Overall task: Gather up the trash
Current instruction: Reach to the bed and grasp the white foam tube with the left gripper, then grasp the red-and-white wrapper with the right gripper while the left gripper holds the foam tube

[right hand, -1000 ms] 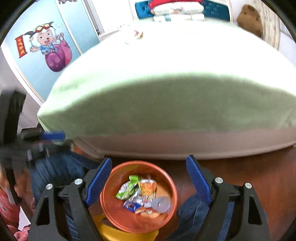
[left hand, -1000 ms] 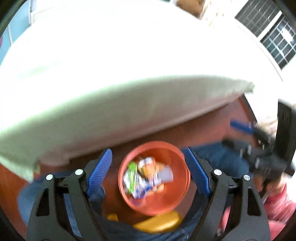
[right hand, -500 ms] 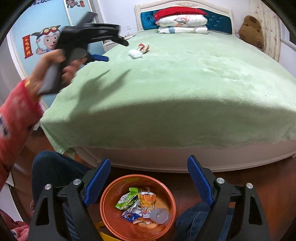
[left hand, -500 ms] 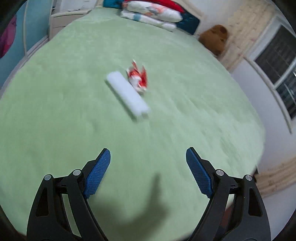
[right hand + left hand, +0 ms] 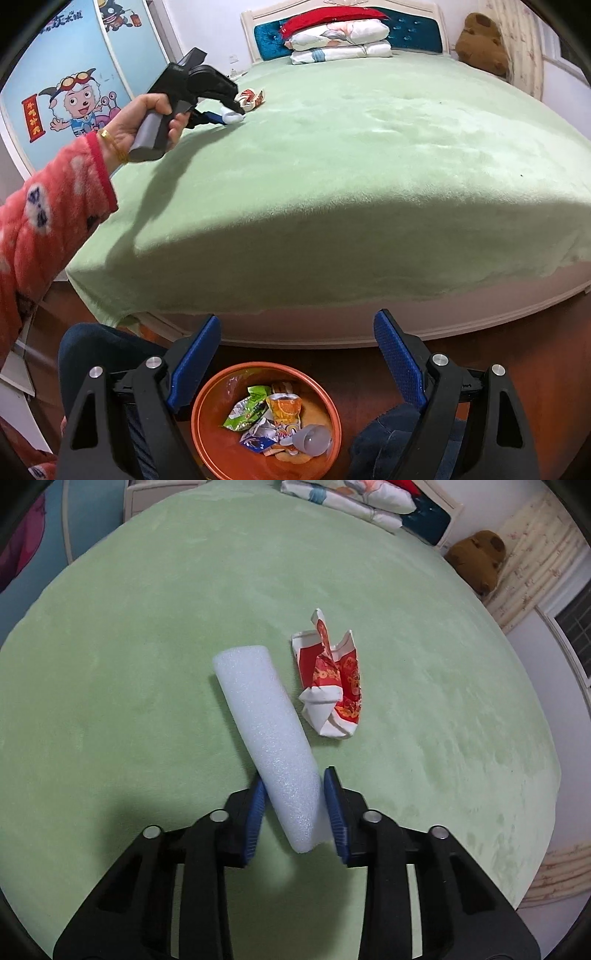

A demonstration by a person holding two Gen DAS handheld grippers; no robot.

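Observation:
My left gripper [image 5: 293, 805] is shut on the near end of a white foam tube [image 5: 266, 716] that lies on the green bed [image 5: 110, 701]. A crumpled red and white paper box [image 5: 330, 686] lies just right of the tube. In the right wrist view the left gripper [image 5: 225, 110] holds the foam tube [image 5: 232, 117] at the far left of the bed, with the paper box [image 5: 249, 98] beyond it. My right gripper [image 5: 297, 362] is open and empty above an orange bin [image 5: 207, 398] that holds several wrappers and a plastic cup.
Folded bedding and a red pillow [image 5: 332, 33] lie at the headboard. A brown stuffed bear [image 5: 484, 40] sits at the bed's far right corner. A blue cartoon wardrobe [image 5: 74, 99] stands on the left. The bin stands on a dark wooden floor [image 5: 554, 332] between my knees.
My left gripper has swung up from over the bin to the bed, moved forward and closed on the foam tube. My right gripper has stayed open over the bin.

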